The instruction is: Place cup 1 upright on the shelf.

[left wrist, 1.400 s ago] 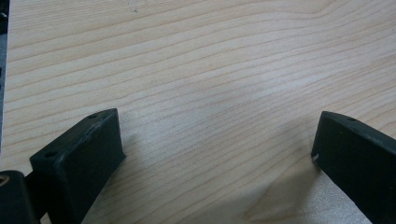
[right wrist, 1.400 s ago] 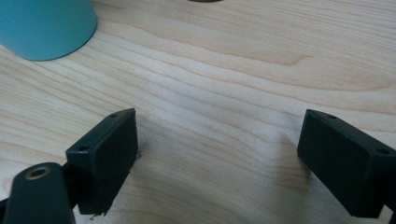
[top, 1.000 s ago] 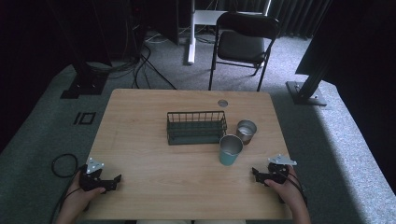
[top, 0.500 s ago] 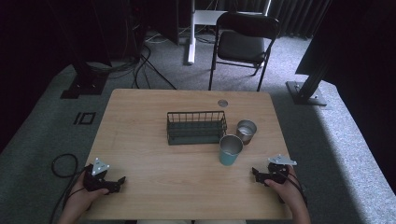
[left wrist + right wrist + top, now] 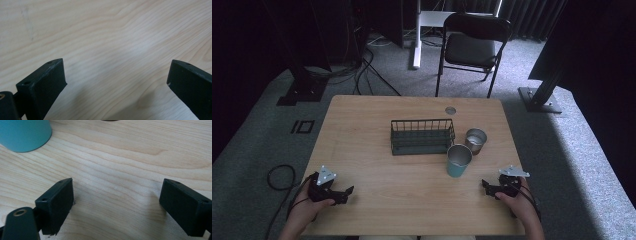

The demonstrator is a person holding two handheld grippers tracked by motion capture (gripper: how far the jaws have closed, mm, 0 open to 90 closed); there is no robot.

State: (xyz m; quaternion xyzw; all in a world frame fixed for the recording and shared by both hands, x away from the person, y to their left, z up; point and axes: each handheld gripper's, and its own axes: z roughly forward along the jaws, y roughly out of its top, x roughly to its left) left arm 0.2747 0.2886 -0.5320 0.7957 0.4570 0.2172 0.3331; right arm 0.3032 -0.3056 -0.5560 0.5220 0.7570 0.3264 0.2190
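My left gripper (image 5: pixel 346 193) rests at the table's near left corner, held by a hand, its jaws pointing right. In the left gripper view, the left gripper (image 5: pixel 115 82) is open with just bare wood between its jaws. My right gripper (image 5: pixel 486 185) sits near the front right edge, jaws pointing left. In the right gripper view, the right gripper (image 5: pixel 116 205) stands open and empty. A teal cup (image 5: pixel 459 161) is upright just ahead of it, and the same teal cup (image 5: pixel 25 133) shows at upper left. A silver cup (image 5: pixel 475 140) stands behind, beside a black wire basket (image 5: pixel 422 136).
The wooden table (image 5: pixel 377 120) has a small round grommet (image 5: pixel 450 110) near its far edge. A black folding chair (image 5: pixel 472 47) stands beyond the table. Cables (image 5: pixel 274 175) lie on the grey floor at left, and dark stand bases flank the table.
My left gripper has slid a little to the right along the front edge. The right gripper and the cups have not moved.
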